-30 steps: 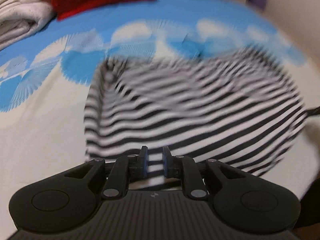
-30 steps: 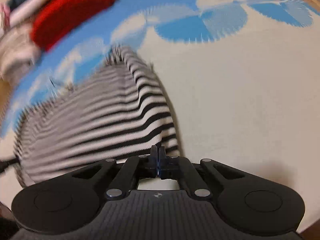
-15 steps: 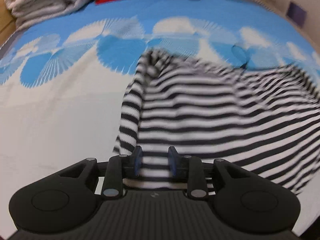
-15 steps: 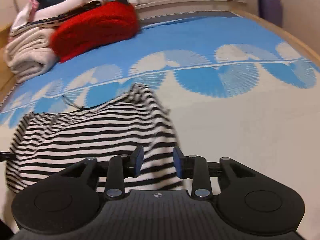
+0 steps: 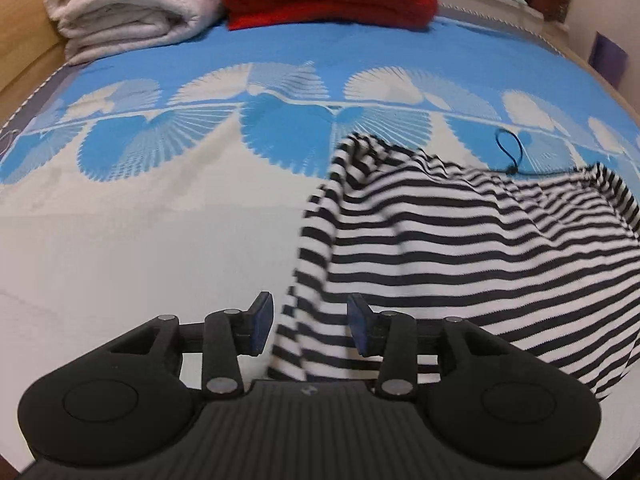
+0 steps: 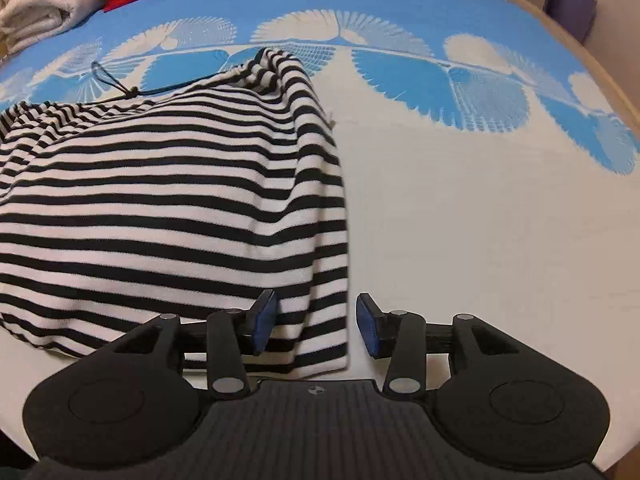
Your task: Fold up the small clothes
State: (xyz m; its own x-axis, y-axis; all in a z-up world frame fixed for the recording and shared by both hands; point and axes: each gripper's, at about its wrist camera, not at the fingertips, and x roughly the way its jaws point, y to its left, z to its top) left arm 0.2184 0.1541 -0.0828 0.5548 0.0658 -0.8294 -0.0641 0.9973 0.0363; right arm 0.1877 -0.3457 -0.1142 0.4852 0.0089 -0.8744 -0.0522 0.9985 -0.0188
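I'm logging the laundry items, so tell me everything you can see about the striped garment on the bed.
The striped garment is a soft knit with narrow black and white horizontal stripes. It lies loosely heaped and rumpled on the blue and cream bedspread, its side edges doubled over. A thin dark cord with a loop trails from its far edge. The left hand-held gripper and right hand-held gripper are both open at its near corners, gripping nothing.

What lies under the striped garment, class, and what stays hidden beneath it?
The striped garment rests on the blue and white bedspread. A black cord pokes out at its far edge. Anything between its layers is covered.
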